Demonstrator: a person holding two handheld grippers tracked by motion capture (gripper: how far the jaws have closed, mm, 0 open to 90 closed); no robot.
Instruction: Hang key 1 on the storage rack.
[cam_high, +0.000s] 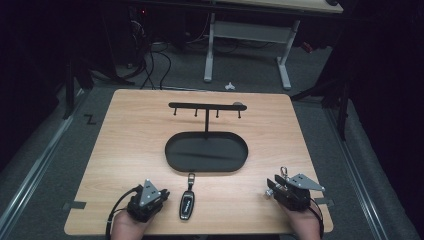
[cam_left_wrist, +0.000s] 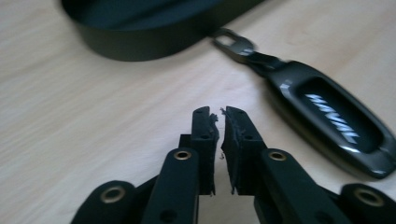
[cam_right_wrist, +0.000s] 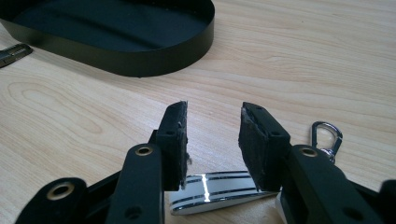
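While two tools (cam_high: 159, 196) (cam_high: 272, 187) rest apart, one key fob (cam_high: 187, 204) lies between.

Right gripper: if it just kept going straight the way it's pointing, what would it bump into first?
Probably nothing soon: ahead of the right gripper lies bare table. The black oval tray sits off to its left, so it would likely pass beside it, though depth is hard to judge.

A wooden surface (cam_high: 125, 150) carries a black oval tray (cam_high: 206, 152) near its middle. A thin post rises from the tray's far rim to a black crossbar (cam_high: 205, 106) with four small hooks hanging under it. Beyond the surface lies grey floor (cam_high: 50, 150), with dark cables (cam_high: 155, 65) trailing across it. Further back stands a white desk frame (cam_high: 247, 35) on two legs, and a small white object (cam_high: 230, 86) lies on the floor before it.
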